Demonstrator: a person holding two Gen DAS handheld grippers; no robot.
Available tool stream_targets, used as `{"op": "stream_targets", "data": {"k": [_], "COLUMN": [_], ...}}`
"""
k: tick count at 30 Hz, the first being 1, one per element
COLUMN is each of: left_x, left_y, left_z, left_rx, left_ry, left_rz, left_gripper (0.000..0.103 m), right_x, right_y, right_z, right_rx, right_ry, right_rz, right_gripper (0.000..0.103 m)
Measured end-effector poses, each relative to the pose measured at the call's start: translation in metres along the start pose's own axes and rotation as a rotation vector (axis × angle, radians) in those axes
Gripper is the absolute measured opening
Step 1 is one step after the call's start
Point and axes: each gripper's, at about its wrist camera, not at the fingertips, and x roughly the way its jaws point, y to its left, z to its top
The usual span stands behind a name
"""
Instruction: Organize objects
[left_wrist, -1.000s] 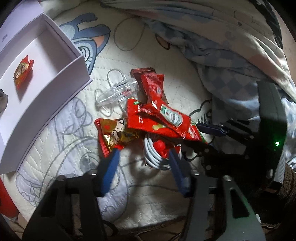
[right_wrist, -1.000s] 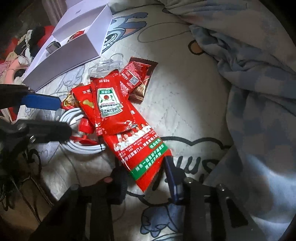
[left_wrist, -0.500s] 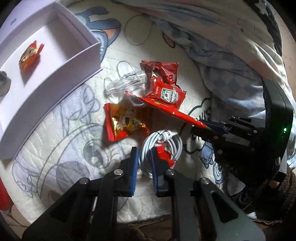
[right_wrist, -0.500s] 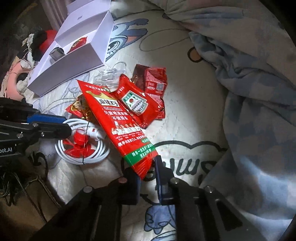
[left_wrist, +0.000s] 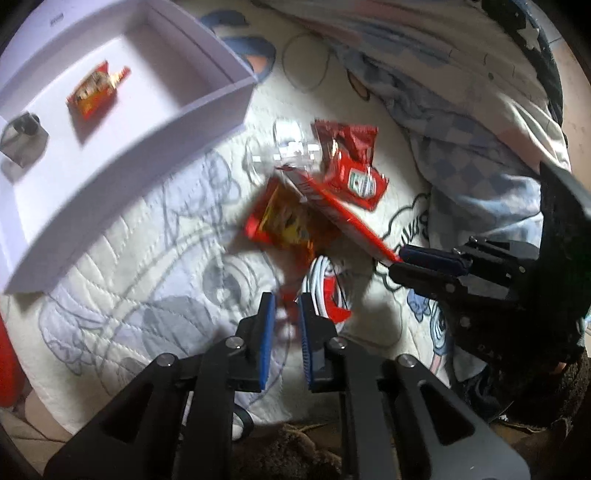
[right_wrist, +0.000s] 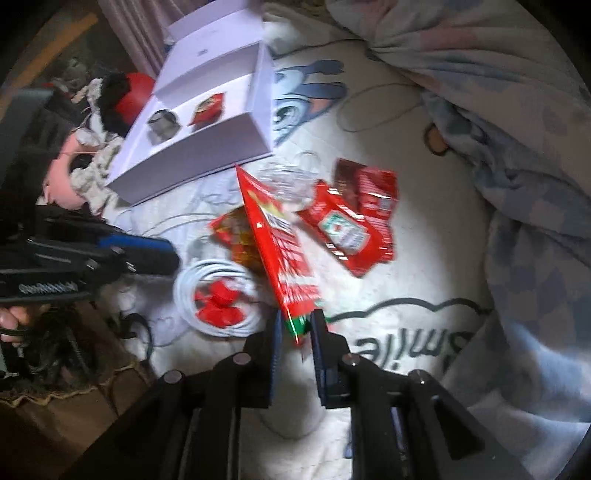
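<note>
A cartoon-printed quilt (left_wrist: 122, 266) covers the bed, with a rumpled blue checked blanket (right_wrist: 524, 192) bunched along one side. A white open box (left_wrist: 155, 144) sits toward the quilt's far corner, holding a small red-and-gold snack packet (left_wrist: 96, 90) and a metal object (left_wrist: 24, 134) side by side.

The right gripper (right_wrist: 295, 325) has just been closing and now pinches the green-edged end of a long red sachet (right_wrist: 280, 240), which rises tilted from the jaws toward the box. The left gripper (left_wrist: 286, 314), nearly closed, grips the lower corner of a red-and-gold snack bag (left_wrist: 288, 221) that hangs blurred above the quilt; its jaws too have just been closing.

Under both raised packets lies a coiled white cable (right_wrist: 218, 291) with a red piece at its centre, just beside the right gripper's tips in the right wrist view. A ketchup packet (right_wrist: 343, 232) lies flat on the quilt beyond the long red sachet, overlapping a dark red wrapper (right_wrist: 373, 184). A clear plastic clip (left_wrist: 291, 151), blurred, rests between that wrapper and the box. A person's fingers (right_wrist: 14, 321) show at the edge behind the left gripper.
</note>
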Motion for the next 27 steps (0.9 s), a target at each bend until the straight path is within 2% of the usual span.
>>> {"op": "stream_targets", "data": {"k": [3,5,7,8,11,13,15,20,23,24,27], "left_x": [0.002,0.001,0.001,0.001,0.003,0.007,0.013,0.021,0.024,0.026,0.026], "left_y": [-0.002,-0.005,-0.009,-0.013,-0.019,-0.021,-0.023,-0.014,-0.008,-0.007,-0.010], "left_z": [0.000,0.001,0.001,0.000,-0.001,-0.002,-0.001,0.003,0.003,0.002,0.000], "left_rx": [-0.013,-0.015,-0.005,0.009,0.029,0.042,0.050,0.012,-0.010,-0.012,0.008], "left_ry": [0.006,0.008,0.010,0.011,0.020,0.030,0.048,0.050,0.048,0.050,0.041], "left_rz": [-0.031,-0.049,-0.064,-0.074,-0.063,-0.048,-0.037,-0.042,-0.035,-0.021,-0.003], "left_gripper": [0.014,0.024,0.041,0.046,0.055,0.056,0.056,0.052,0.028,0.024,0.024], "right_x": [0.003,0.004,0.005,0.005,0.006,0.007,0.009,0.020,0.019,0.018,0.017], "right_y": [0.011,0.016,0.018,0.017,0.013,0.009,0.007,0.007,0.009,0.009,0.009], "right_z": [0.000,-0.001,-0.003,-0.004,-0.003,-0.002,0.001,0.004,0.004,0.003,0.003], "right_rx": [-0.025,-0.036,-0.036,-0.034,-0.012,0.003,0.007,-0.015,-0.021,-0.021,-0.019], "right_ry": [0.006,0.010,0.012,0.013,0.006,-0.006,-0.006,0.027,0.029,0.029,0.029], "right_rz": [0.015,0.022,0.018,0.011,-0.016,-0.030,-0.037,-0.042,-0.047,-0.043,-0.036], "right_gripper": [0.017,0.019,0.023,0.023,0.026,0.036,0.042,0.044,0.044,0.044,0.044]}}
